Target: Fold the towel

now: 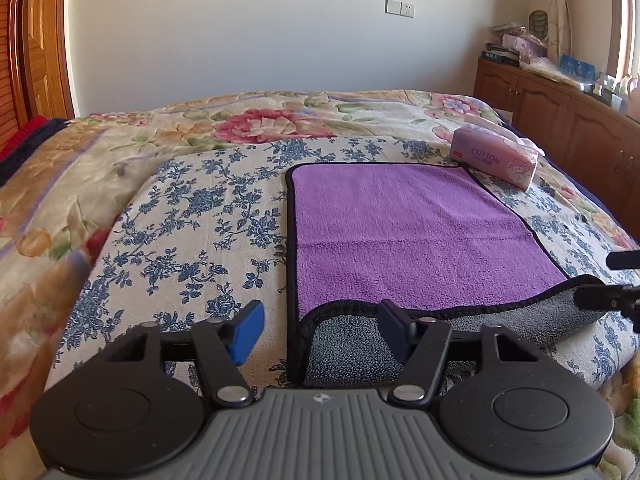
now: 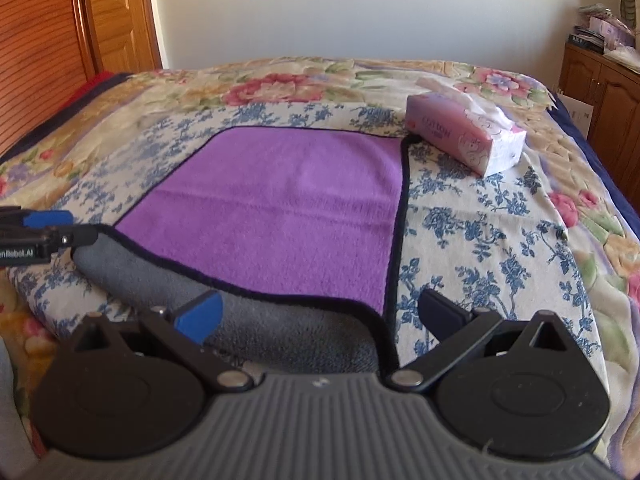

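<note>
Both your left tongs (image 1: 322, 330) and right tongs (image 2: 320, 316) gape empty over the purple towel (image 1: 408, 232), "COTTON" tissue pack (image 1: 494, 158) ahead on the floral bed (image 1: 200, 220).

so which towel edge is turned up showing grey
The near edge of the towel, by both open grippers, rolled over to show grey; the other three lie flat and purple.

Purple towel (image 1: 416, 232) with black trim flat ahead of my grippers; near edge curled up, grey underside (image 2: 280, 332) showing just before fingertips.
</note>
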A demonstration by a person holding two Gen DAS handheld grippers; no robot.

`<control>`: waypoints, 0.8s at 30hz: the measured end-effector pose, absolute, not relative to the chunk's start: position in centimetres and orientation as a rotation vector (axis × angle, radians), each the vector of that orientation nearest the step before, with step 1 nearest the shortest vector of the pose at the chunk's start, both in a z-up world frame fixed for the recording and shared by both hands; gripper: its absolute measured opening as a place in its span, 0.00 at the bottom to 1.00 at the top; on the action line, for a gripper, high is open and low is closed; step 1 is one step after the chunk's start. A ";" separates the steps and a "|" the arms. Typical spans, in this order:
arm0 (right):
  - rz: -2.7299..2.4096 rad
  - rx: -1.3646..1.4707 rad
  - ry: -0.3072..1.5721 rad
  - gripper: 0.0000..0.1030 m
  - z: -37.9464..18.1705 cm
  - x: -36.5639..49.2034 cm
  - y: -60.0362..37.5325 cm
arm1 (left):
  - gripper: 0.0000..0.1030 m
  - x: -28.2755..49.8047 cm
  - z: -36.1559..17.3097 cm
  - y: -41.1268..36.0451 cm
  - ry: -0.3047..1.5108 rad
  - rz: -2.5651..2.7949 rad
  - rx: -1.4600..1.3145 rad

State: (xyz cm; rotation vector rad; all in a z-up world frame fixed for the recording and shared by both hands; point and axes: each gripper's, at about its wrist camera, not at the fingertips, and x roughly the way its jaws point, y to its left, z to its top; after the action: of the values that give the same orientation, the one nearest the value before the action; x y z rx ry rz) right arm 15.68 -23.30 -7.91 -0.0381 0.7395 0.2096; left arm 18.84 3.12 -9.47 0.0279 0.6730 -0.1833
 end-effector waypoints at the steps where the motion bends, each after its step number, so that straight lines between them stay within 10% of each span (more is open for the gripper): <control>1: 0.211 -0.042 0.742 1.00 -8.0 15.7 -23.3 | 0.56 19.0 -9.6 3.2 0.676 -0.187 0.026; 16: 0.207 0.000 0.812 0.99 -8.8 16.8 -24.8 | 0.18 19.7 -10.2 3.6 0.713 -0.227 -0.026; 24: 0.229 0.050 0.851 0.68 -9.0 17.1 -25.5 | 0.18 19.5 -10.1 3.5 0.722 -0.235 -0.027</control>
State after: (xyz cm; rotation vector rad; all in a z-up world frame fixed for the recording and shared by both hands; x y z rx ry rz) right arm 17.05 -25.55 -8.97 0.0504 0.8511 0.2290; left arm 19.54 3.50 -10.12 -0.0266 0.7218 -0.2351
